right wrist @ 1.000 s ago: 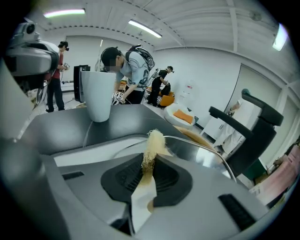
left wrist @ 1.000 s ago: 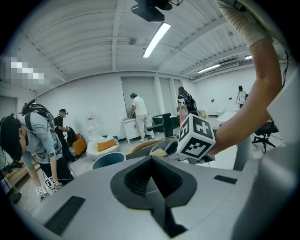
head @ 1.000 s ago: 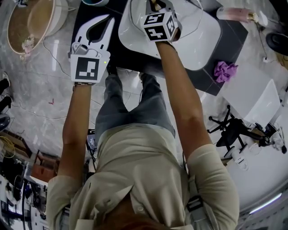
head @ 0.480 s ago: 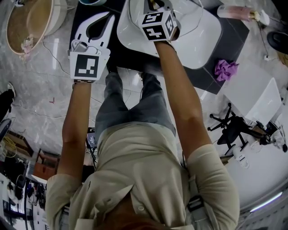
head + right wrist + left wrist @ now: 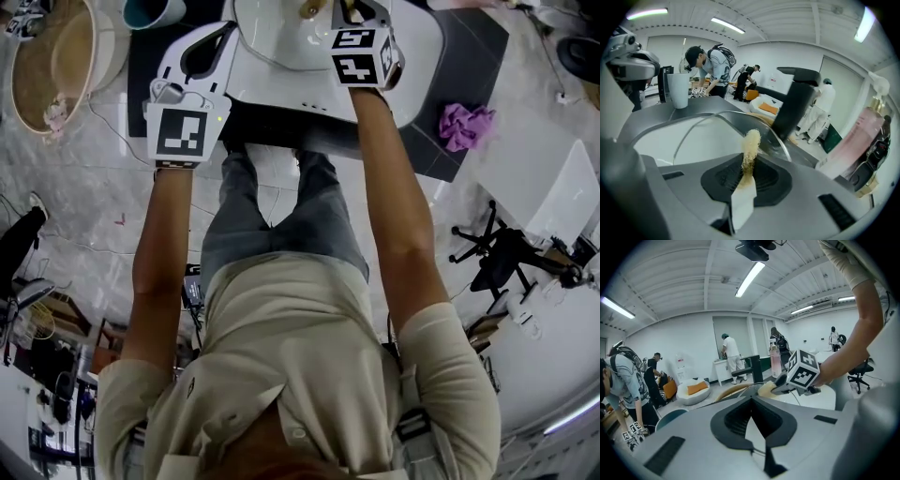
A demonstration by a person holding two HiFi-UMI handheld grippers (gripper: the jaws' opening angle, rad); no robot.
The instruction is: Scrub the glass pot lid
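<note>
The scrub sponge [image 5: 751, 140] is pinched flat in the right claw [image 5: 747, 165], its frayed end left proud of the pads so that fibre, not plastic, is brought to the glass. The glass pot lid [image 5: 281, 33] is seen lying in the white basin [image 5: 412, 84] on the dark counter [image 5: 441, 159], and the sponge is held just over its near rim; contact cannot be confirmed. The left claw [image 5: 221, 36] is drawn nearly together with nothing seen between its pads. It is parked at the basin's left edge, probably so that the lid can be steadied. Room is judged tight at the far side, where the black faucet [image 5: 794, 101] is planted just beyond the lid, and strokes are hemmed by the basin wall. A purple cloth [image 5: 466, 125] is left well clear, off to the right.
</note>
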